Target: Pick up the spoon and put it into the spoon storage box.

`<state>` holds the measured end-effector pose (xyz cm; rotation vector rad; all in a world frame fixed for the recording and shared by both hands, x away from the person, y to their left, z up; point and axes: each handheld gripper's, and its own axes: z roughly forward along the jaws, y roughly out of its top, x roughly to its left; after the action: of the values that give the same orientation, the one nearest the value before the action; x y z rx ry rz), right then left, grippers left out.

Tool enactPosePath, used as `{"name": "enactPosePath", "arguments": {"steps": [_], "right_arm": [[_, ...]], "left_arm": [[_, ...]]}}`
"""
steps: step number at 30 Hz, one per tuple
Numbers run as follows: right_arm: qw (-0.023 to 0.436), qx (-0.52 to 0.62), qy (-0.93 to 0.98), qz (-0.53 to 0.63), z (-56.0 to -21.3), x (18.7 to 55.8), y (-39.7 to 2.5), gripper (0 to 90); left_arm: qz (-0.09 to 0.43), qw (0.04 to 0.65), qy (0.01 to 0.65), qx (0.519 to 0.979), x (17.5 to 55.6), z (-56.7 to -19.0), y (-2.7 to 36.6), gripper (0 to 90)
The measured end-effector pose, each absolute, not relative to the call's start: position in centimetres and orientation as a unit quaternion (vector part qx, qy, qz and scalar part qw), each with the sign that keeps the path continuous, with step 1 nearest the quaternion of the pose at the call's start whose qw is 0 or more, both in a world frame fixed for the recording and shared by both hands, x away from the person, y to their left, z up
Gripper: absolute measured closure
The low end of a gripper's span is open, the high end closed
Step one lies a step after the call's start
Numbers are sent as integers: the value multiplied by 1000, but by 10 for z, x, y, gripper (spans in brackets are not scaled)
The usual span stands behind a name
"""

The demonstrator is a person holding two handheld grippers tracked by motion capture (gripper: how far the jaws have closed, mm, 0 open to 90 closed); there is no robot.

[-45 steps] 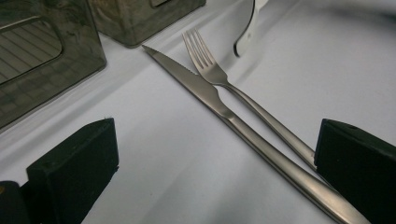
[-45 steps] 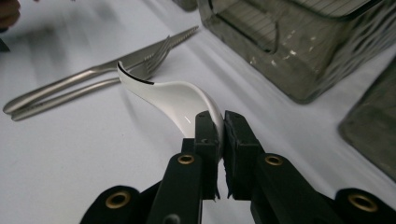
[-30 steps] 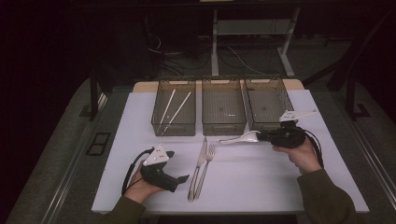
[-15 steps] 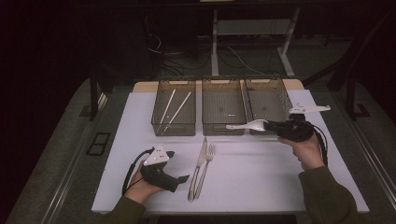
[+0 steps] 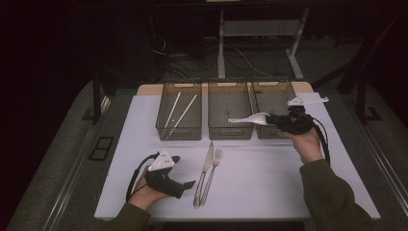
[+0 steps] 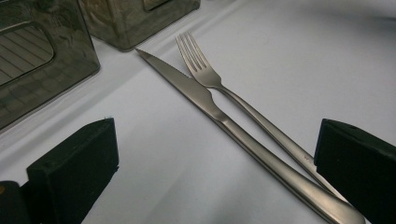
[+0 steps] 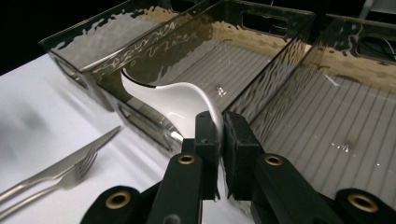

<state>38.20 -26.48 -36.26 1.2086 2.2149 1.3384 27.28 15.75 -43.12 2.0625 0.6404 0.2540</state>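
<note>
My right gripper (image 5: pixel 275 120) is shut on the handle of a white spoon (image 5: pixel 248 119), holding it in the air over the front of the middle bin (image 5: pixel 229 132) and the right bin (image 5: pixel 285 94). The right gripper view has the spoon (image 7: pixel 173 102) rising from between the closed jaws (image 7: pixel 218 135), its bowl over the middle bin (image 7: pixel 243 56). My left gripper (image 5: pixel 188 184) rests open at the table's front left, jaws toward a steel knife (image 5: pixel 204 172) and fork (image 5: pixel 212 171) lying side by side. The knife (image 6: pixel 219 114) and fork (image 6: pixel 233 95) run between its wide-apart jaws.
Three smoked plastic bins stand in a row at the back of the white table (image 5: pixel 269 183). The left bin (image 5: pixel 179 132) holds two white chopsticks (image 5: pixel 182 115). Dark floor, cables and a desk frame lie beyond the table's far edge.
My right gripper has lifted the spoon and carried it away from me, toward the bins. The left gripper has stayed still beside the knife and fork.
</note>
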Motion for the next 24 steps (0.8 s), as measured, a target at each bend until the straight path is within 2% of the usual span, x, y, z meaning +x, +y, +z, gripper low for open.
{"name": "enactPosePath", "arguments": {"steps": [24], "right_arm": [[139,421,794,416,-372,421,-207,846]], "left_arm": [[102,468,259,839,272,-431,157,0]]}}
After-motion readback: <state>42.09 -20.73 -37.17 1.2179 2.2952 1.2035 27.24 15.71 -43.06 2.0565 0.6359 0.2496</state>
